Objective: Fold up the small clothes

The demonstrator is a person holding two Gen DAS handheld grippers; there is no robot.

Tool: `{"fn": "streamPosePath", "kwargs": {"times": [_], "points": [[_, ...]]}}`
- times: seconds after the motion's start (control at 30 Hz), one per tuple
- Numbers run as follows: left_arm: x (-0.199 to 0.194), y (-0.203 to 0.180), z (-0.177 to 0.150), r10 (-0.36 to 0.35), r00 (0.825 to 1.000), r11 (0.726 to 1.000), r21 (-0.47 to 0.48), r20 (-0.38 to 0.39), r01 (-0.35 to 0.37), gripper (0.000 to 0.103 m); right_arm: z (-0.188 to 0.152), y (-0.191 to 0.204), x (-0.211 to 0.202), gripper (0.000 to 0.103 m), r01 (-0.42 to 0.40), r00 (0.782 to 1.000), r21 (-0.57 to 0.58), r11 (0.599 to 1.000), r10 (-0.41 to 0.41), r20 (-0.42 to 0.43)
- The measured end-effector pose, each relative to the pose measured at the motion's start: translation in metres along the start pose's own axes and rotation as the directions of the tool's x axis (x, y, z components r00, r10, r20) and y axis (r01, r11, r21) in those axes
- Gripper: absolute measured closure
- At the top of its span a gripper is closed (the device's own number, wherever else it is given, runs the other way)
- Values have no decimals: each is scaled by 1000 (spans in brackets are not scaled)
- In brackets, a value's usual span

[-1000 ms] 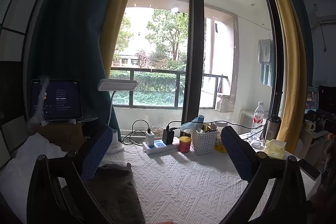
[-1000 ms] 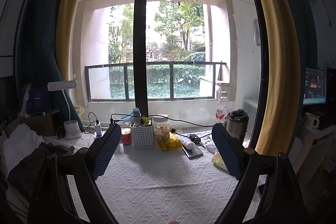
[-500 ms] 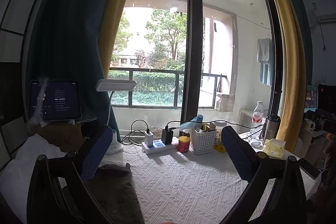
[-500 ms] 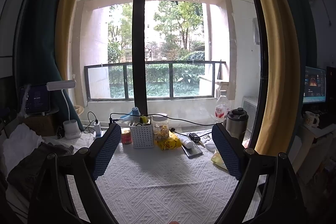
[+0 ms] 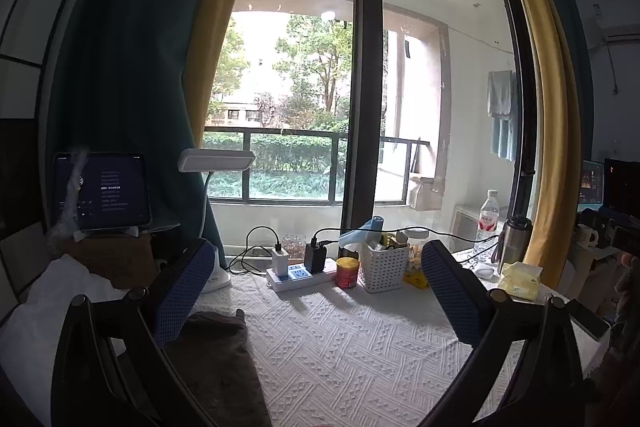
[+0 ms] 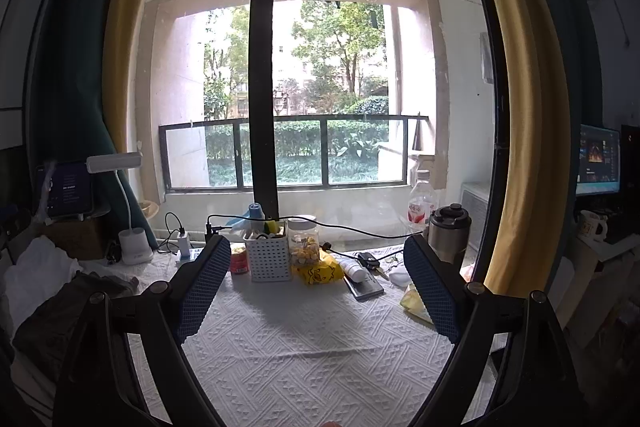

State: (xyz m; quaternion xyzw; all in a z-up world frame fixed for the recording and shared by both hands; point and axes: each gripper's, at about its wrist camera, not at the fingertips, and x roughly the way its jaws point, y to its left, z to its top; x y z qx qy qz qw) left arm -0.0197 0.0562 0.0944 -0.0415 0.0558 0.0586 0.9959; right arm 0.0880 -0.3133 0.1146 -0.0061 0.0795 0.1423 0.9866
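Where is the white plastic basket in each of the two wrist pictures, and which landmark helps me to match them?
Left wrist: the white plastic basket stands right of centre at the far edge of the table, just left of the right finger's tip.
Right wrist: the white plastic basket stands left of centre, just right of the left finger's tip.
Shared landmark: the red can stands just left of the basket in both.
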Motion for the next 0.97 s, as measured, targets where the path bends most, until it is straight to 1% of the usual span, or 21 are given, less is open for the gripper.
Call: {"fn": "streamPosePath", "kwargs": {"times": [0.83,0.97], "points": [[0,0,-2,-6,1000,1000,7,-1,6,1,-3,2,3,13,-1,1000,-3,1000,1,-11],[1,0,-3,-32,999,999,14,-1,32,1,-4,3,5,13,-2,1000,-4,1000,2,-17]]}}
